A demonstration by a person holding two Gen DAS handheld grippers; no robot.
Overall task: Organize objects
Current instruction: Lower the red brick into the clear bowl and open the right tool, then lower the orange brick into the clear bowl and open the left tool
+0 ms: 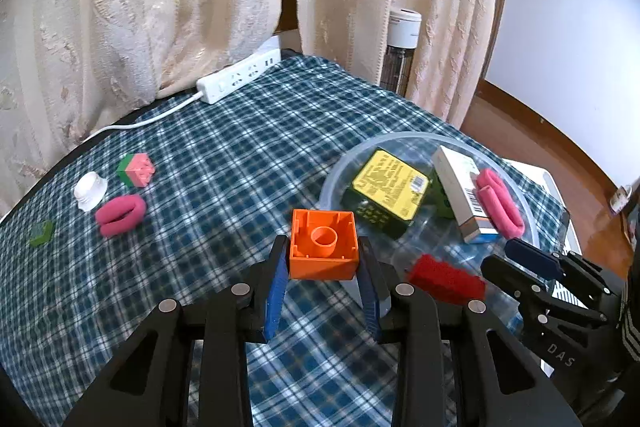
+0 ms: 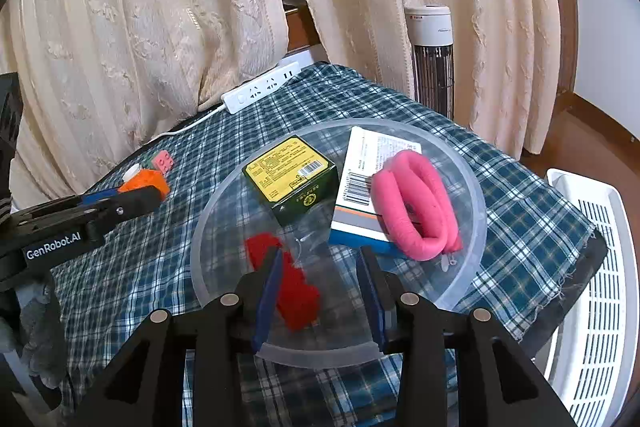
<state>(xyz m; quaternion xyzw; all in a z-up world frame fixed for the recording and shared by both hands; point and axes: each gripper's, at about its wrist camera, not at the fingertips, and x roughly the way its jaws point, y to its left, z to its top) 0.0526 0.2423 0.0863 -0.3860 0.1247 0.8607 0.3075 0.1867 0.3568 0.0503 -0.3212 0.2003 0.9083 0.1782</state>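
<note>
Both fingers of the left tool (image 1: 323,259) clamp the orange block (image 1: 324,247).

A room in a home. Cream patterned curtains (image 2: 132,39) hang to the floor behind a bench covered with a blue checked cloth (image 1: 240,131). A white power strip (image 1: 239,75) lies at the bench's far edge, a tower fan (image 2: 432,63) stands behind it, and the wooden floor (image 1: 532,131) meets a plain white wall (image 1: 572,39).
</note>
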